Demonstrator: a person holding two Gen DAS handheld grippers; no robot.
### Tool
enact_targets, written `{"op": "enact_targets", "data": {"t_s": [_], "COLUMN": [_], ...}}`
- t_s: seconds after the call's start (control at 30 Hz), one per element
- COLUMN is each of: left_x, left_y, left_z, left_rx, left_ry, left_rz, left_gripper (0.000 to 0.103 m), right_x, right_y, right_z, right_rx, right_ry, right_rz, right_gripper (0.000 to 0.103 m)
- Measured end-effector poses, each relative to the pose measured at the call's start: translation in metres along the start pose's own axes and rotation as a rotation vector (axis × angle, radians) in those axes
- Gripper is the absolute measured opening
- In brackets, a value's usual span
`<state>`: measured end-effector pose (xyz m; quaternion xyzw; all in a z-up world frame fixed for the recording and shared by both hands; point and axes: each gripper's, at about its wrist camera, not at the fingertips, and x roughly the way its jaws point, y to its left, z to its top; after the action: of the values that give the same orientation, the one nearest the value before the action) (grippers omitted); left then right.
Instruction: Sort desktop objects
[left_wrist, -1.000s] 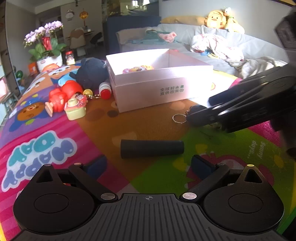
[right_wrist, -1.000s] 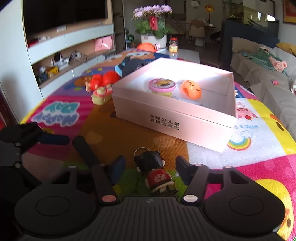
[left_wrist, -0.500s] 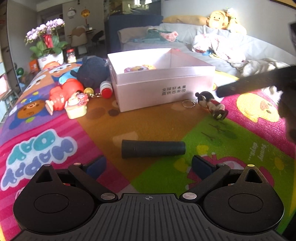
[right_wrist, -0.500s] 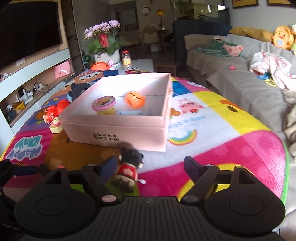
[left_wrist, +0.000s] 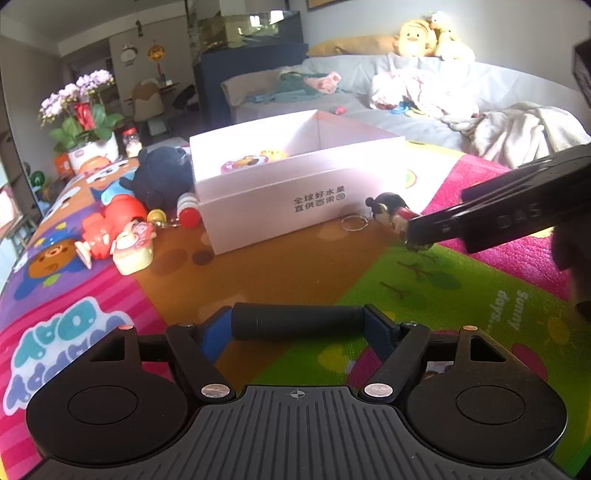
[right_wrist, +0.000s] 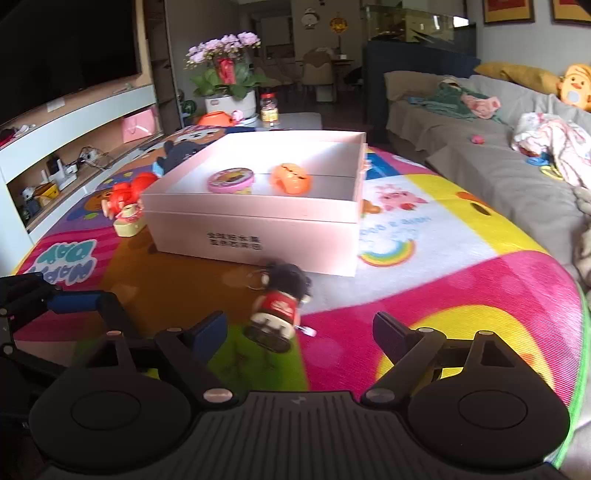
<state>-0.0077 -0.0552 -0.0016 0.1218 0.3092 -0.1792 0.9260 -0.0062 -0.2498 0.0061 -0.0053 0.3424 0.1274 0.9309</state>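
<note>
A black cylinder (left_wrist: 297, 320) lies crosswise on the play mat between the blue pads of my left gripper (left_wrist: 295, 326); the pads sit at its two ends and seem to touch them. My right gripper (right_wrist: 299, 332) is open, and a mouse-figure keychain (right_wrist: 277, 308) lies just ahead of it, nearer its left finger, close to the front of the pink box (right_wrist: 255, 236). The keychain also shows in the left wrist view (left_wrist: 393, 214) beside the box (left_wrist: 295, 201). A round pink tin (right_wrist: 231, 180) and an orange toy (right_wrist: 291, 179) lie in the box.
Left of the box lie a red toy (left_wrist: 110, 225), a cream toy (left_wrist: 133, 251), a red-and-white capsule (left_wrist: 187, 210) and a dark plush (left_wrist: 160, 177). A grey sofa (right_wrist: 480, 162) with clothes runs along the right. A flower pot (right_wrist: 229, 92) stands behind the mat.
My left gripper has moved forward over the black cylinder and narrowed so its pads sit at the cylinder's ends. My right gripper has come closer to the keychain, which has shifted slightly.
</note>
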Motion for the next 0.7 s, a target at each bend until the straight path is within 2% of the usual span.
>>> {"op": "enact_targets", "data": {"t_s": [0.13,0.2,0.27,0.3,0.37,0.53,0.6,0.7], "left_x": [-0.003,-0.003,-0.003,-0.003,-0.002,-0.001,-0.002,-0.005], "left_y": [0.002,0.004,0.005,0.005,0.006,0.005,0.004,-0.002], "left_z": [-0.001,-0.002,-0.002,-0.002,-0.002,-0.002,-0.003,-0.003], "left_rx": [-0.011,-0.016,-0.023,-0.026,-0.032,-0.033,-0.021,0.009], "left_ry": [-0.001,0.002,0.004,0.006,0.011,0.014,0.007,-0.008], "left_rz": [-0.004,-0.01,-0.012,-0.009,-0.008,-0.006,-0.008,0.015], "left_gripper": [0.08,0.08,0.082,0.083,0.085,0.085,0.08,0.08], "right_x": [0.022,0.032,0.04,0.04,0.037,0.016,0.007,-0.009], "right_y": [0.011,0.014,0.015,0.017,0.018,0.018,0.017,0.015], "right_z": [0.01,0.015,0.019,0.02,0.02,0.015,0.012,0.009], "right_rx": [-0.013,-0.017,-0.019,-0.024,-0.041,-0.07,-0.07,-0.07], "right_ry": [0.017,0.037,0.072,0.07,0.072,0.059,0.068,0.077], "right_rz": [0.01,0.011,0.016,0.005,0.012,0.033,0.051,0.078], "right_gripper": [0.087,0.079,0.055,0.051,0.036,0.036,0.036,0.036]}}
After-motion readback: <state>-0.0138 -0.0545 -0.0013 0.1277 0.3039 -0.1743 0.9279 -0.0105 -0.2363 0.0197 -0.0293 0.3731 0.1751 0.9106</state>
